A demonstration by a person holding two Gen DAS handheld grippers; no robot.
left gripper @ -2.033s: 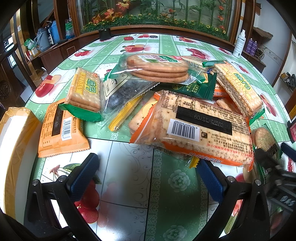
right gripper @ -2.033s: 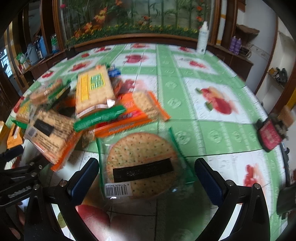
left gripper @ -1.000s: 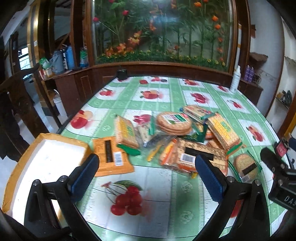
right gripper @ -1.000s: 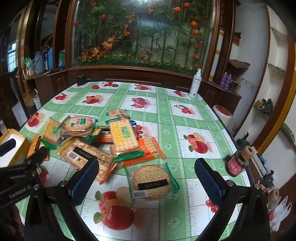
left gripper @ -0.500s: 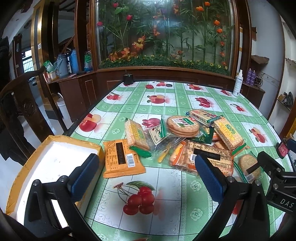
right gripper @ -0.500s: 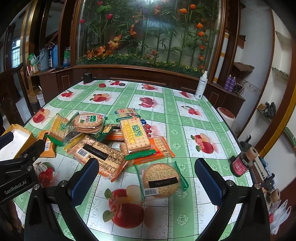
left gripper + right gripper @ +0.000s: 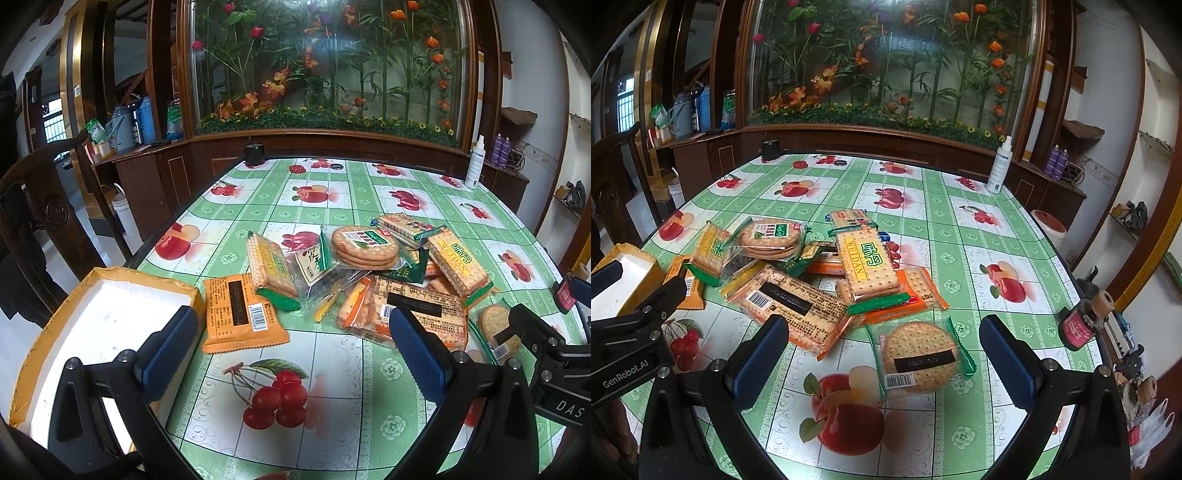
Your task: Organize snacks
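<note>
Now both grippers, left gripper (image 7: 291,347) and right gripper (image 7: 882,349), have pulled back, spread and empty, so all snack packs (image 7: 866,264) still wait outside the box (image 7: 99,317).

"WEIDAN" in yellow band on rectangular cracker pack (image 7: 868,264), with two large white Chinese characters beside it. Same word, partly readable, on second cracker pack (image 7: 271,266) left of it. "GenRobot.AI" printed on left gripper body (image 7: 626,373), seen from right wrist. "DAS" on right gripper body (image 7: 570,408), rest cut off. Barcode digits on the packs too small to read.
</note>
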